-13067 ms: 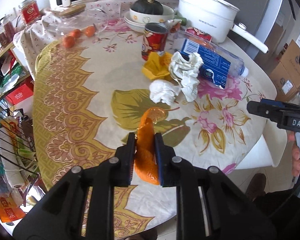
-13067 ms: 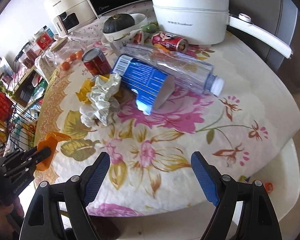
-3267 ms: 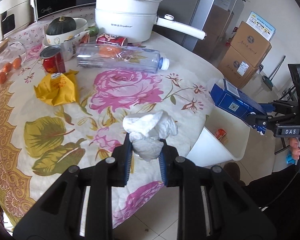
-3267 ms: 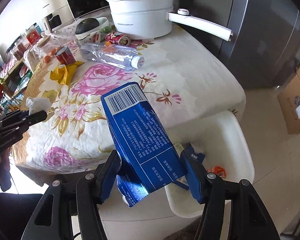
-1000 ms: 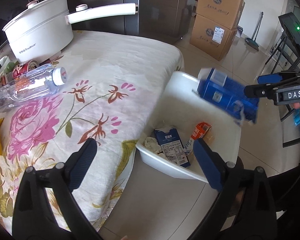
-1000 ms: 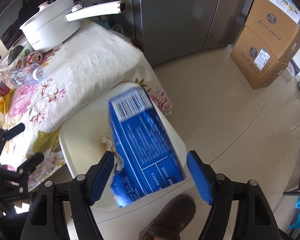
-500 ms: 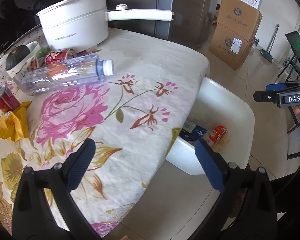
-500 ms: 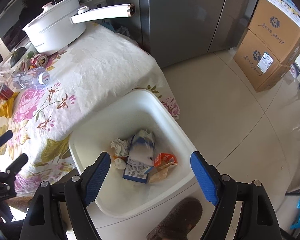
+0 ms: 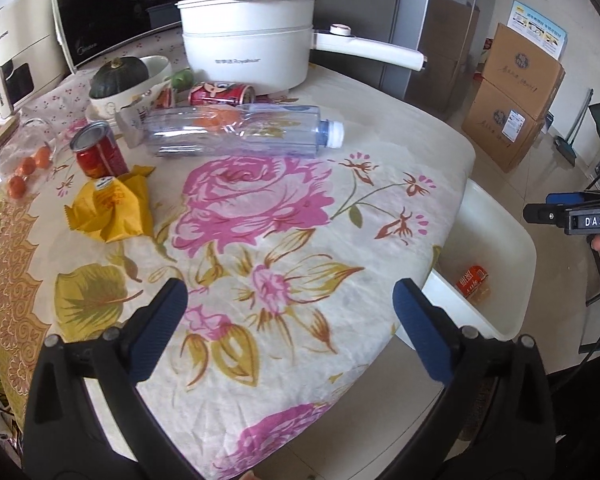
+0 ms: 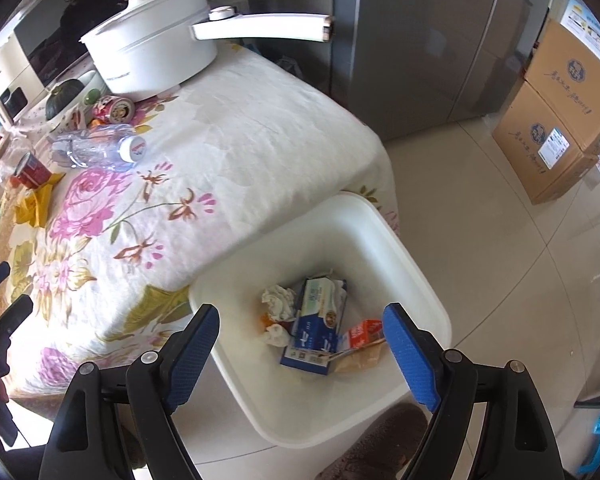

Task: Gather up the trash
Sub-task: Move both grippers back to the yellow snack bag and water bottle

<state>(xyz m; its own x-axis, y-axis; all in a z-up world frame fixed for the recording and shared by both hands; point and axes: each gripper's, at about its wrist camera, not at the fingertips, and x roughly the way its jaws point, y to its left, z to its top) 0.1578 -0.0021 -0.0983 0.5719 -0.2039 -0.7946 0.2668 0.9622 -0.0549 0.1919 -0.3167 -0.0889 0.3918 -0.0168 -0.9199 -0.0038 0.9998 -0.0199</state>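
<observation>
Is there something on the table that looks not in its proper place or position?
Yes. A clear plastic bottle lies on its side across the table, and a red can behind it is tipped over too. A crumpled yellow wrapper sits loose beside an upright red can.
</observation>
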